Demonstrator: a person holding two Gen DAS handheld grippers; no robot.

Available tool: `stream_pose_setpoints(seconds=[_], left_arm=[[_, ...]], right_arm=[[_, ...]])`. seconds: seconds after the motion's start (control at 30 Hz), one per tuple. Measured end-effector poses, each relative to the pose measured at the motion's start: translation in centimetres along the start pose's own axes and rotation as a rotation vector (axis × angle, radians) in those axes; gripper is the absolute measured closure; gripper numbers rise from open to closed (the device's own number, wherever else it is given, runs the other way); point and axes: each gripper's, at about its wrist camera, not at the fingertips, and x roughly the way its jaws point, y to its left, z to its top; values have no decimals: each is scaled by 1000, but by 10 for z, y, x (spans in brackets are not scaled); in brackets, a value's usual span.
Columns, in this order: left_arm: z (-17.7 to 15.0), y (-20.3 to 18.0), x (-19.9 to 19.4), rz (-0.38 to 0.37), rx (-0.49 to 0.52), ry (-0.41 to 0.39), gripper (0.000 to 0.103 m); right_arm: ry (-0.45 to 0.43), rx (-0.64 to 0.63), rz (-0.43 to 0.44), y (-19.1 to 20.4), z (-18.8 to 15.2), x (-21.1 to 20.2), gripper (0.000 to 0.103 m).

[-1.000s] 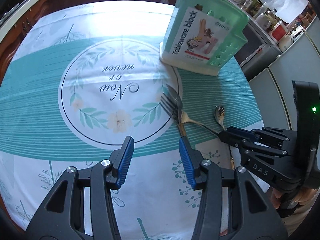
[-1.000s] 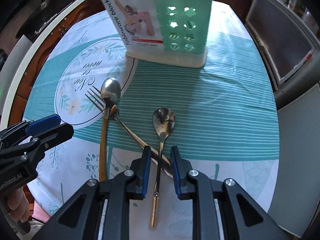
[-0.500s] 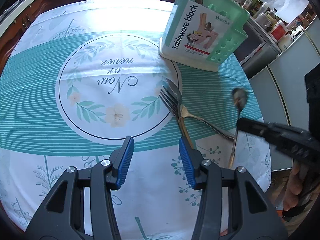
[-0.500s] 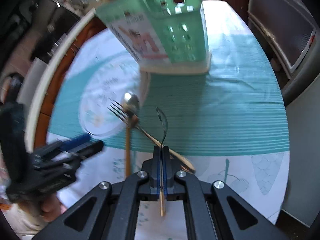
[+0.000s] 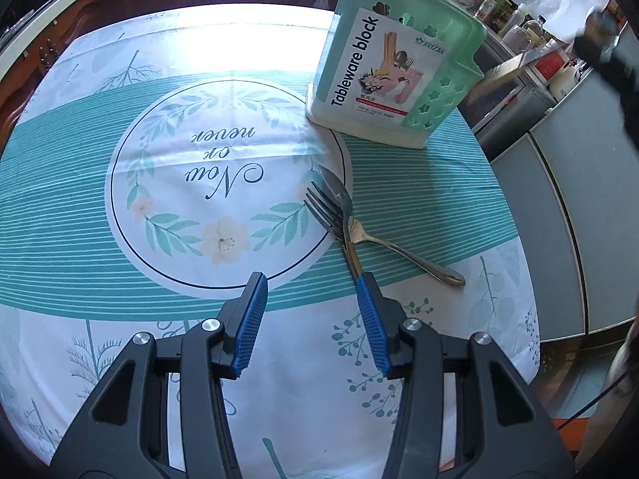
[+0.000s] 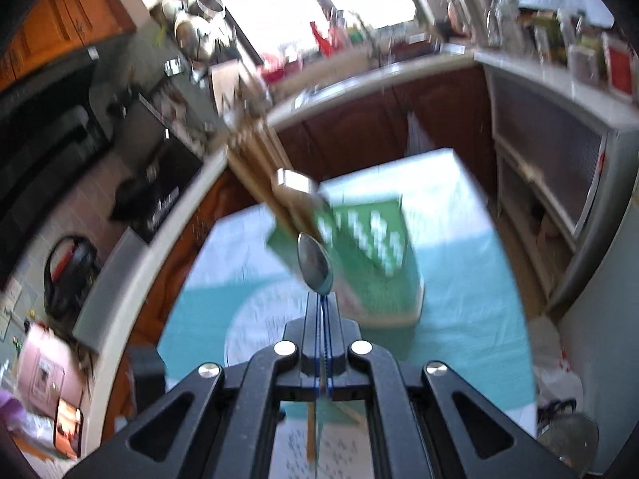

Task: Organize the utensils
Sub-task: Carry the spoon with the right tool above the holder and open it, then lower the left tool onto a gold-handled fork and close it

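A green utensil holder (image 5: 395,76) labelled "Tableware block" stands at the far right of the table; it also shows blurred in the right wrist view (image 6: 371,255), with wooden chopsticks (image 6: 259,175) sticking out. A fork (image 5: 331,215) and a spoon (image 5: 383,239) lie crossed on the cloth in front of it. My left gripper (image 5: 311,319) is open and empty, just short of their handles. My right gripper (image 6: 321,303) is shut on a gold-handled spoon (image 6: 315,263), held in the air with its bowl pointing toward the holder.
The table carries a teal and white cloth (image 5: 120,215) with a round flower print. Grey cabinets (image 5: 579,207) stand to the right of the table. A kitchen counter with jars and pots (image 6: 359,48) runs behind it.
My right gripper closed on the right-hand spoon, lifted it off the cloth and raised it toward the holder. The left gripper stayed open and nearly still.
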Motion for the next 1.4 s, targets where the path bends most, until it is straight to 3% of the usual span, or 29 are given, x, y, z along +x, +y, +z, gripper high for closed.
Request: stream_pose_setpoints(seconds=[0.2,0.37,0.53,0.67,0.73,0.8,0.97,1.13,1.27,1.4], left_arm=[[2,-2,2,0,7,0,60],[4,0,4,-1,4,3,60],[6,2,6,0,-5,7,60],[6,2,8,-1,-5,14,60],[6,1,9,-1,-3,19,60],[6,1,12,-4,-4,27,60],[13,-2,19,-12,-13,45,60],[23,-11,25,-44,-2,57,61],[29,-15,32,-64,-5,77,81],[34,-15,29,-71,-8,52,82]], right_arm=[[-113,-12,-31,-1,39,-11,102],[-128,-39,-72,-1,49,5,102],[-75,-92,-122,0,48,37,102],[1,-179,-222,8,43,64,102],[105,-226,-249,12,39,82,101],[153,-261,-256,17,29,89,100],[126,-282,-224,25,19,72,85],[103,-250,-185,27,9,53,85],[142,-225,-165,20,-15,50,85],[198,-192,-168,6,-40,59,85]])
